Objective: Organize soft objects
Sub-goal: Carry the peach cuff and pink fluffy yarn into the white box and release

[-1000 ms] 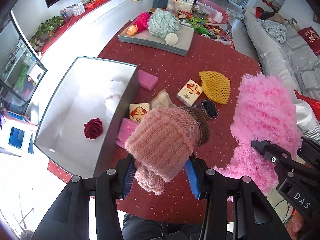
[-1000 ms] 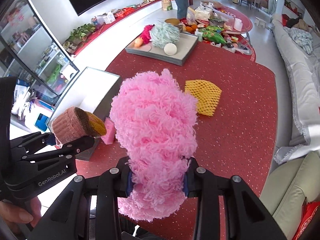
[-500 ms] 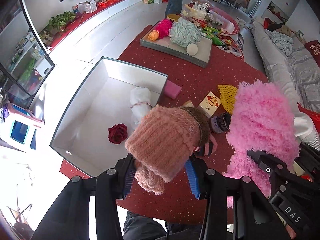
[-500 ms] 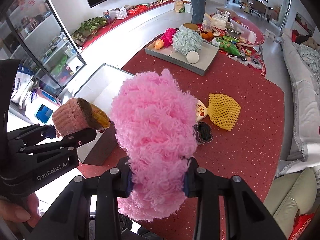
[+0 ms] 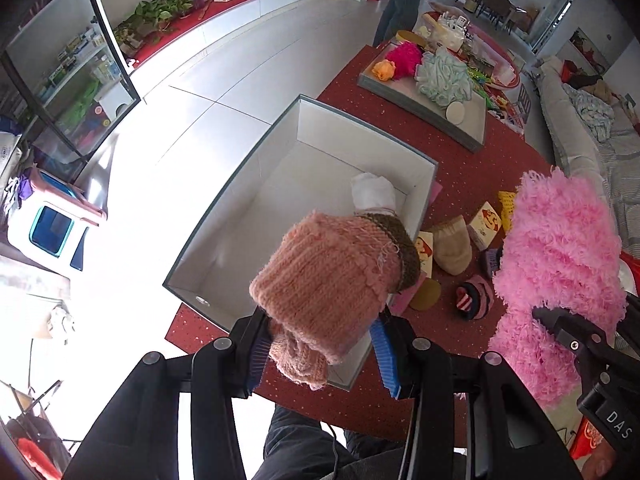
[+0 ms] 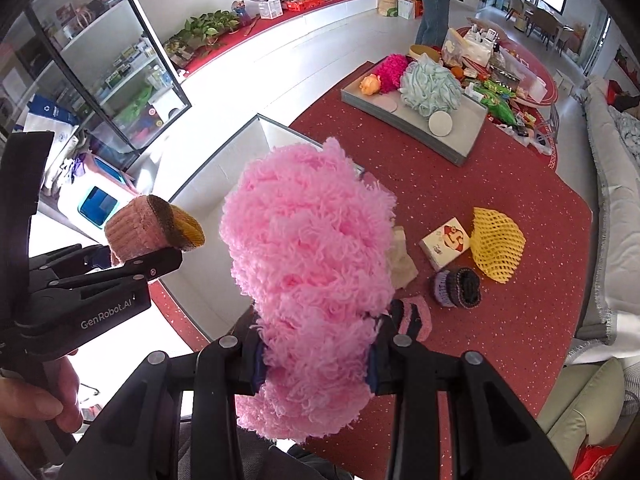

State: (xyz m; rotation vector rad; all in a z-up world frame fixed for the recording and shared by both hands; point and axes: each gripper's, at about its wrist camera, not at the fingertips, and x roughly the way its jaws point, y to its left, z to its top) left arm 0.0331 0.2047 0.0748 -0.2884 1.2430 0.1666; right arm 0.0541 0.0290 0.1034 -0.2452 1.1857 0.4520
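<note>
My left gripper (image 5: 320,354) is shut on a salmon-pink knitted cap (image 5: 332,276) with a brown and yellow cuff, held above the near part of an open white box (image 5: 248,200). A white cloth bundle (image 5: 374,192) lies inside the box by its right wall. My right gripper (image 6: 316,356) is shut on a fluffy pink yarn ball (image 6: 312,248), which also shows at the right of the left wrist view (image 5: 560,248). The knitted cap (image 6: 140,232) and left gripper appear at the left of the right wrist view. The pink ball hides most of the white box (image 6: 224,168) there.
On the red table (image 6: 500,184) lie a yellow net (image 6: 496,244), a small printed carton (image 6: 444,242), a beige knitted piece (image 5: 452,248), a dark knitted cup (image 6: 458,288) and a striped pink one (image 5: 472,300). A grey tray (image 6: 456,136) at the back holds more fluffy things. A person stands beyond it.
Both grippers have moved left over the table with their loads; the white box now lies under the knitted cap, and the red rose inside it is hidden.
</note>
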